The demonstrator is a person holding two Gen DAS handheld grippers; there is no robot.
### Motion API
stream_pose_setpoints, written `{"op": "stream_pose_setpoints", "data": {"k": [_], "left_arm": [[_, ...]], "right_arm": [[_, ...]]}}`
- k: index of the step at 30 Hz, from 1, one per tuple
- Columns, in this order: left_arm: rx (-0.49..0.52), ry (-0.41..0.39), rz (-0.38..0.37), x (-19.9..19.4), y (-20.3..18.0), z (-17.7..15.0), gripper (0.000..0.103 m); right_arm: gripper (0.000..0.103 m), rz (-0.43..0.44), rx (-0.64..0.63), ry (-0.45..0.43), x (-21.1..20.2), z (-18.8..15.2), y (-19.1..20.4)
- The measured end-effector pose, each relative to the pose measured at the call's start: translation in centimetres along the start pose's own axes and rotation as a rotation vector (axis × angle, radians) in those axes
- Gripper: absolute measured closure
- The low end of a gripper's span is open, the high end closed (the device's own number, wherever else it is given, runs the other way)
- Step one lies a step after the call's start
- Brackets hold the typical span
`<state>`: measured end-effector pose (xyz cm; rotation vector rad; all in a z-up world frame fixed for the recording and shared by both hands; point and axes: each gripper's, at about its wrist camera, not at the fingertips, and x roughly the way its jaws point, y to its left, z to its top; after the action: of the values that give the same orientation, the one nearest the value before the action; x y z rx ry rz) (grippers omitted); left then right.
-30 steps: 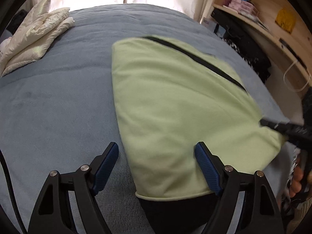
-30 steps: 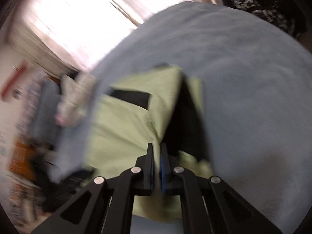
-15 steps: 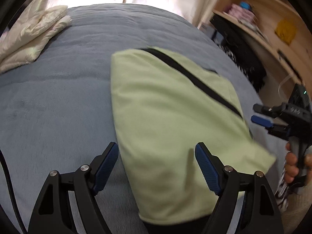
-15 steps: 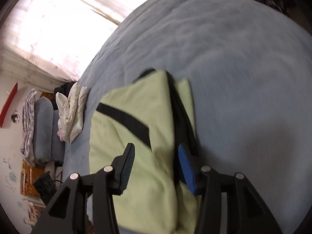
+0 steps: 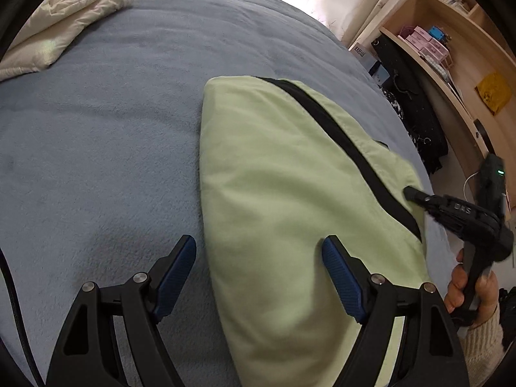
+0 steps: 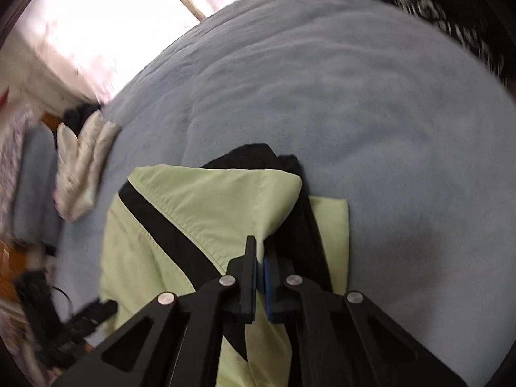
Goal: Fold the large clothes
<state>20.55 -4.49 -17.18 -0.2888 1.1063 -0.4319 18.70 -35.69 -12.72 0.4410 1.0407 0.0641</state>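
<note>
While nearest the lens, left tool [image 5: 259,266] spread wide, gripping nothing, straddling the near-left edge of the green-and-black garment [image 5: 290,200], likely ready to pin a crease. Farther right, right tool [image 6: 260,253] clamped on a green flap, lifted for folding. Beyond, grey-blue bed [image 5: 113,113] under everything.

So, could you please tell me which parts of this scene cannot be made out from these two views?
- Near end of the green garment: left wrist view, cut off by the bottom edge and the left claw.
- What kind of garment it is: folded over in both views.
- Room beyond the blue bedspread: right wrist view, motion blur.
- Fabric layers pinched in the right claw: right wrist view, hidden between the shut fingers.
</note>
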Motion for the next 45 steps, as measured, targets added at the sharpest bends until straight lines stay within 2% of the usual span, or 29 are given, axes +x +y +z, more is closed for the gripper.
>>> {"op": "stream_pose_setpoints", "data": {"k": [2, 4, 6, 7, 10, 14, 16, 19, 22, 24, 26, 28, 30, 33, 35, 37, 39, 41, 43, 45], "left_arm": [[0.035, -0.006, 0.006, 0.2, -0.8, 0.1, 0.024], [0.079, -0.017, 0.044, 0.8, -1.7, 0.1, 0.024], [0.136, -0.038, 0.109, 1.6, -2.8, -0.2, 0.023], [0.15, -0.043, 0.124, 1.9, -3.2, -0.3, 0.022], [0.175, -0.048, 0.145, 2.6, -3.6, -0.4, 0.022], [0.166, -0.033, 0.149, 2.5, -3.8, -0.1, 0.022], [0.167, -0.035, 0.166, 1.6, -3.8, 0.1, 0.023], [0.181, -0.081, 0.175, -1.0, -4.8, -0.2, 0.023], [0.208, -0.119, 0.176, -3.7, -5.8, -1.4, 0.024], [0.211, -0.115, 0.171, -4.6, -6.1, -2.1, 0.028], [0.207, -0.086, 0.153, -5.1, -6.3, -3.5, 0.04], [0.198, -0.049, 0.137, -5.1, -6.6, -4.7, 0.041], [0.196, -0.023, 0.132, -4.8, -6.7, -6.1, 0.041], [0.236, -0.023, 0.205, -4.1, -6.7, -8.0, 0.041], [0.222, -0.011, 0.193, -3.8, -5.8, -8.5, 0.04], [0.176, -0.01, 0.155, -3.9, -4.9, -8.9, 0.04], [0.149, -0.004, 0.134, -4.0, -4.5, -8.8, 0.04], [0.145, -0.005, 0.141, -4.0, -4.4, -8.8, 0.04], [0.152, -0.013, 0.155, -4.2, -4.7, -9.0, 0.04], [0.159, -0.019, 0.167, -4.3, -5.0, -9.1, 0.041]], "right_arm": [[0.101, -0.04, -0.047, -0.086, -1.8, 0.1, 0.7], [0.101, -0.084, -0.043, -0.138, -2.8, -0.1, -0.3], [0.101, -0.139, -0.039, -0.12, -1.6, -0.3, -1.0], [0.102, -0.175, -0.038, -0.085, -0.1, -0.7, -1.6], [0.102, -0.202, -0.019, -0.04, 2.0, -1.5, -2.8], [0.101, -0.209, -0.02, -0.048, 1.5, -1.4, -2.6], [0.097, -0.207, 0.009, -0.04, 0.8, -1.2, -2.6], [0.096, -0.238, 0.068, -0.039, -1.1, -1.0, -2.5], [0.096, -0.169, 0.042, -0.072, -4.0, -1.9, -0.4], [0.096, -0.113, -0.002, -0.077, -5.2, -3.2, 1.5], [0.096, -0.047, -0.038, -0.058, -5.6, -4.8, 3.4], [0.096, 0.031, -0.079, -0.022, -5.5, -7.0, 5.2], [0.096, 0.055, -0.122, 0.013, -5.0, -9.2, 6.5], [0.096, 0.023, -0.186, 0.059, -3.7, -11.9, 7.0], [0.096, -0.031, -0.174, 0.075, -3.0, -12.8, 5.7], [0.101, -0.087, -0.15, 0.044, -3.6, -13.4, 4.0], [0.101, -0.099, -0.106, 0.005, -4.9, -13.4, 2.0], [0.101, -0.072, -0.051, -0.017, -6.2, -13.8, 0.7], [0.1, -0.144, -0.043, -0.041, -6.9, -14.0, 0.3], [0.096, -0.171, -0.039, -0.051, -7.5, -14.4, 0.1]]}}
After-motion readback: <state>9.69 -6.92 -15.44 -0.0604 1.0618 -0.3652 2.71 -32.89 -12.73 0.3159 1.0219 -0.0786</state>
